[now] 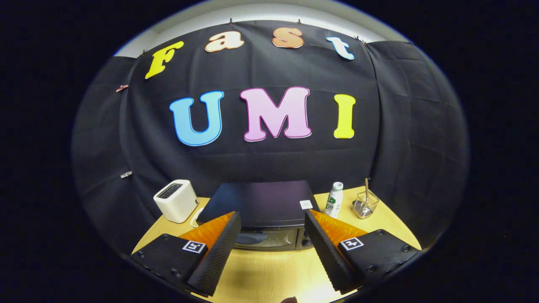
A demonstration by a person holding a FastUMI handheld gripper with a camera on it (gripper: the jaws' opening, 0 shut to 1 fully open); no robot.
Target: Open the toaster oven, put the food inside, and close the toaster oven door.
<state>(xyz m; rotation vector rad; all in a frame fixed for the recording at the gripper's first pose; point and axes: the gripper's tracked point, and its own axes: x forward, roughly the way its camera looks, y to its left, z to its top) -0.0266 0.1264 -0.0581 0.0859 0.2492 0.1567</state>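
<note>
The gripper (273, 244) hung above the pale wooden surface (269, 273) with its two black ribbed fingers (219, 248) spread wide, holding and touching nothing. Just ahead, between the fingertips, stood the black box-shaped toaster oven (263, 204), its glass door (265, 237) facing the fingers and apparently closed. It looked rigid and heavy enough to stay put; the door probably swings stiffly on a hinge, so the handle along the door would be the place to grip, though it was too dim to make out. To the far left sat a white rounded toaster (176, 200); to the right, a small white bottle with a green label (334, 199) and a wire basket holding a utensil (365, 205).
</note>
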